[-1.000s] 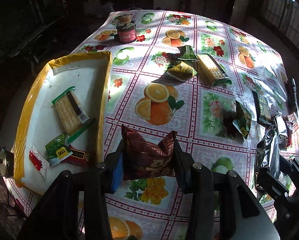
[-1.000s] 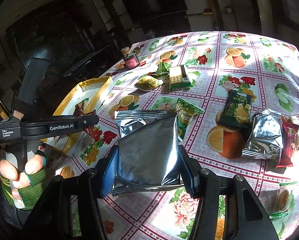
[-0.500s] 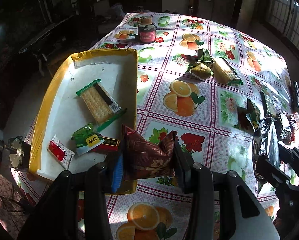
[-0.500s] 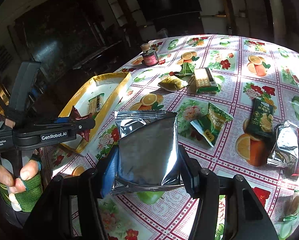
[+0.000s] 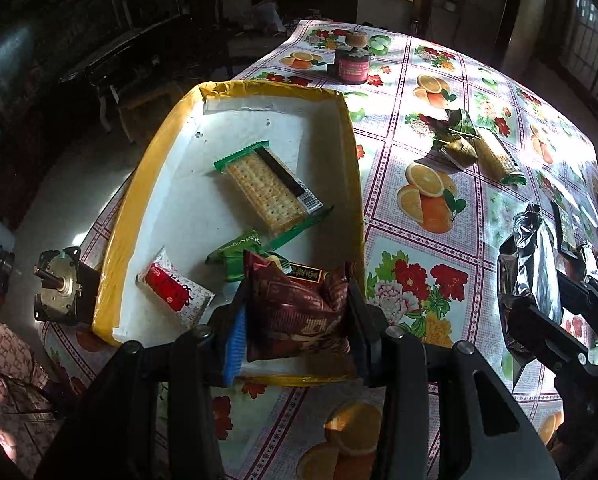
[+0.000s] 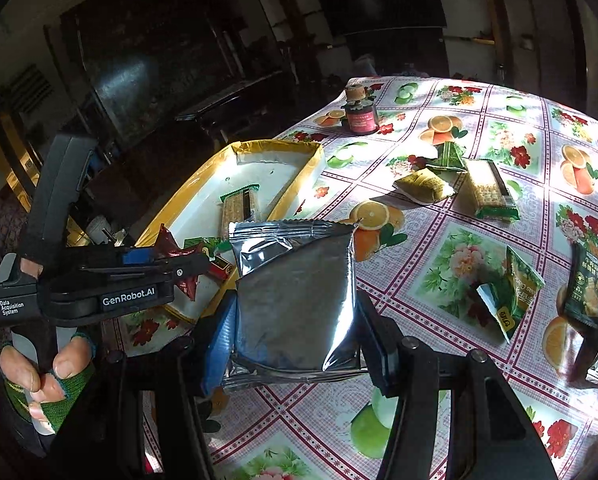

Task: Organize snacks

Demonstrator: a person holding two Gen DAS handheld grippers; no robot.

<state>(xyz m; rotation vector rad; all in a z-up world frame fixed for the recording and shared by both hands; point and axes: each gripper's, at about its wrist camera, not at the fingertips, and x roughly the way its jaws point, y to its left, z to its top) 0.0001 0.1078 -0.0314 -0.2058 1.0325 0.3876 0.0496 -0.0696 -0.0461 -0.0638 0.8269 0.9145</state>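
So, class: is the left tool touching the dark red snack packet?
Touching. The left wrist view shows the left tool with both fingers pressed against the sides of the dark red snack packet, pinching it.

A fruit-and-flower patterned tablecloth [image 5: 439, 248] covers the table. A small dark jar with a pink label [image 5: 353, 65] stands near its far edge. A metal motor [image 5: 57, 286] sits at the near left corner

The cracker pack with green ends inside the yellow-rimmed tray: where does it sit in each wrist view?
Left wrist: cracker pack lies diagonally at picture centre, mid-tray, above the dark red packet clamped in the left gripper.
Right wrist: cracker pack is small, left of centre, just above the silver pouch.
Shared landmark: the yellow-rimmed tray around it.
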